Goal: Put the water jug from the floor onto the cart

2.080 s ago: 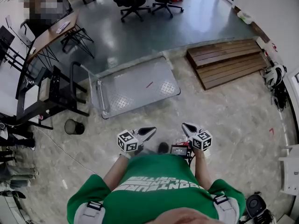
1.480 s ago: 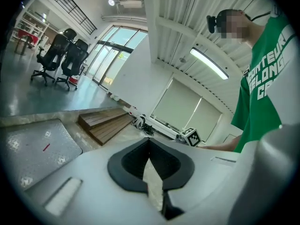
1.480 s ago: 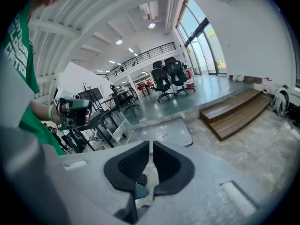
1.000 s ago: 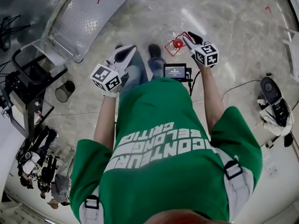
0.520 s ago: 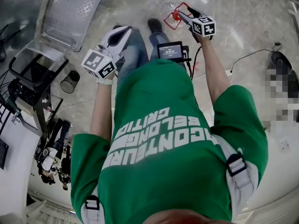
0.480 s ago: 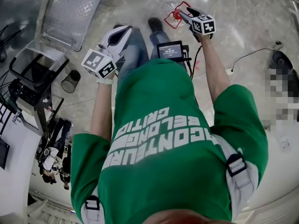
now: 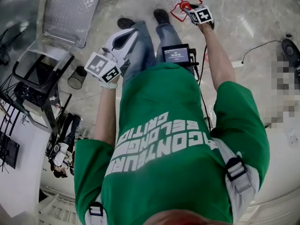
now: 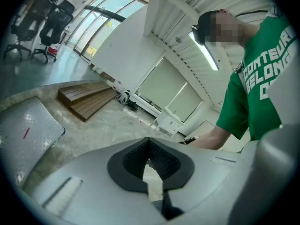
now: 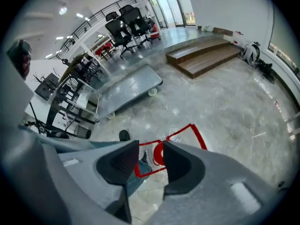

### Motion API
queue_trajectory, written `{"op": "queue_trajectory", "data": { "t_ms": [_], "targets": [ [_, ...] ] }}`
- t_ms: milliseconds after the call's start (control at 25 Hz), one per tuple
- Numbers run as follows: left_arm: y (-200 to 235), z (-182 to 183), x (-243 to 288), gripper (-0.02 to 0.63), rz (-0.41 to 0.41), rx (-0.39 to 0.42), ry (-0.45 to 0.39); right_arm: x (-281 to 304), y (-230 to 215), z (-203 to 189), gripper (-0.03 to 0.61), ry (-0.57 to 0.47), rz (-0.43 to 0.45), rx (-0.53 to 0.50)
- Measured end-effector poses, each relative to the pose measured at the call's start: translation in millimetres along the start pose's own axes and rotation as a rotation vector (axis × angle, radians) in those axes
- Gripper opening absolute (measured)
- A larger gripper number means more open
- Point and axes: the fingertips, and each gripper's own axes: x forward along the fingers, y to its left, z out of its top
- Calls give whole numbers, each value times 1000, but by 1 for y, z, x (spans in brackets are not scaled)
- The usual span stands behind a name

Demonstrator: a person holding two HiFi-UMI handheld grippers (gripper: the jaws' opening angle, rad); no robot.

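The water jug stands on the floor just right of the person's shoes, well apart from the cart at far left, not yet lifted. The right tongs point steeply down at it for the pickup. They are half apart and closing, with its red handle between the pads, seemingly unpinched. The left tongs hang aside, tips together, empty.

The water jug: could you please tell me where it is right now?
The water jug stands on the floor at the head view's top right, just right of the person's right shoe.
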Motion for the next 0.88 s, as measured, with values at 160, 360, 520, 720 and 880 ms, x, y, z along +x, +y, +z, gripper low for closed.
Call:
{"op": "queue_trajectory", "data": {
  "t_ms": [160,360,520,720,880],
  "targets": [
    [3,-17,9,3,-9,-33,25,22,-20,-4,219,37,-87,-27],
    [4,-34,18,3,-20,-67,59,51,-28,-17,284,101,-122,-47],
    [9,-47,22,3,-21,-89,72,74,-38,-45,293,205,-174,-38],
    [21,-62,16,3,3,-115,82,103,-40,-36,293,141,-196,-71],
    [27,-68,16,3,40,-133,74,107,-52,-40,298,159,-218,-70]
  ]
}}
